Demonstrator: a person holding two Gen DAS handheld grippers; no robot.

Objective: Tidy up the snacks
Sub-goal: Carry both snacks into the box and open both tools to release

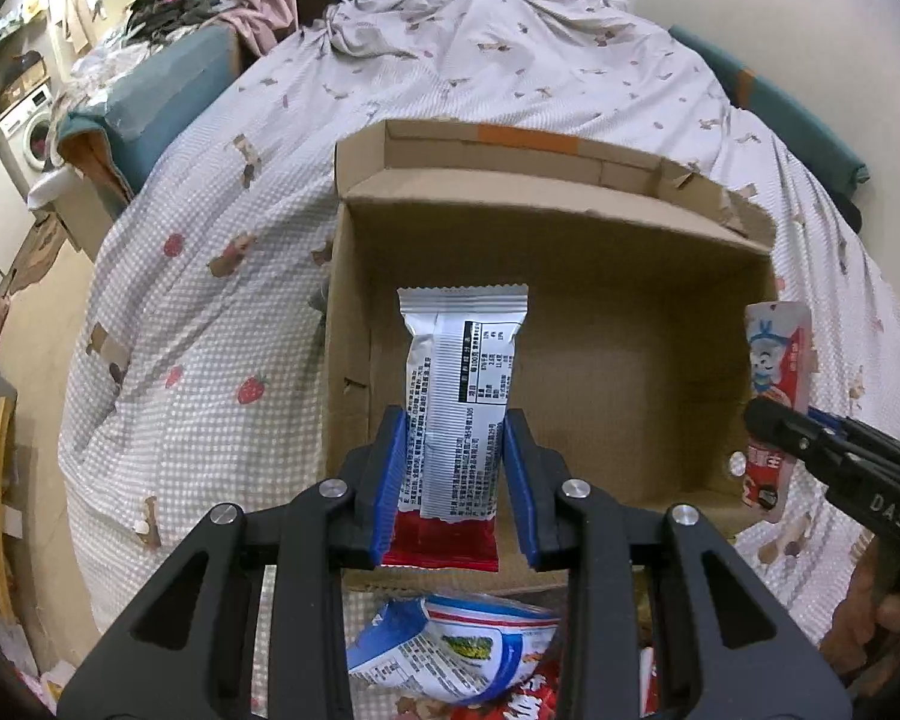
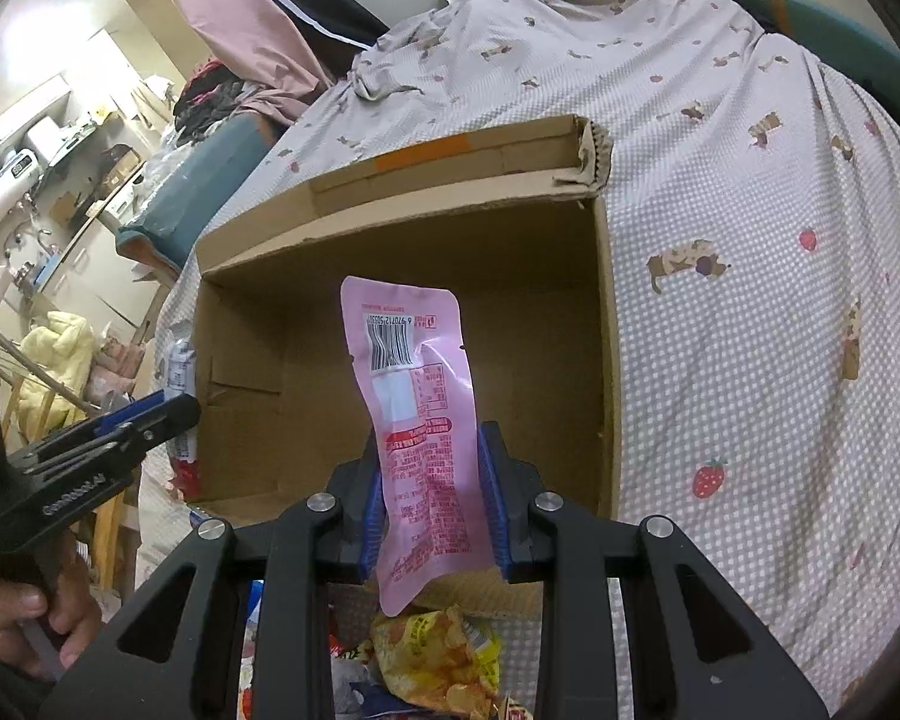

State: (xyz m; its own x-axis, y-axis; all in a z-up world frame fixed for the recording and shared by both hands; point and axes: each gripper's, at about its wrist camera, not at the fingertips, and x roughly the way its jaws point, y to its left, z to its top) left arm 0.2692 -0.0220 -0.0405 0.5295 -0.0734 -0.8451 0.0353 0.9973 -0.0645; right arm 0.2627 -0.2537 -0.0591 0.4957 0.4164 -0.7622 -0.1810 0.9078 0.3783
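**Two snack packets held over an open cardboard box**

In the left wrist view, the far left of the frame shows a washing machine (image 1: 30, 135) in the room behind. Next comes the bed cover (image 1: 210, 312), checked, with strawberries and small animals printed on it. In the middle stands the cardboard box (image 1: 630, 312), open at the top, its back flap folded up; the part of its floor that can be seen is bare. The left gripper (image 1: 453, 474) is in the lower middle, and its blue pads are closed on a silver and red snack packet (image 1: 462, 384), which points up over the near edge of the box. Below the gripper, at the bottom of the frame, lies a blue and white snack bag (image 1: 450, 648) on the bed. At the right edge the right gripper (image 1: 777, 420) enters and grips a pink packet (image 1: 777, 360) with a cartoon figure, beside the right wall of the box.

In the right wrist view, the left gripper (image 2: 180, 414) is seen at the left edge, outside the left wall of the box (image 2: 258, 420). In the lower middle the right gripper (image 2: 432, 498) is closed on the pink packet (image 2: 420, 420), whose barcode side faces the camera; the packet stands up in front of the box opening. Under it lies a yellow chip bag (image 2: 438, 660). The bed cover (image 2: 750, 300) fills the right of the frame.
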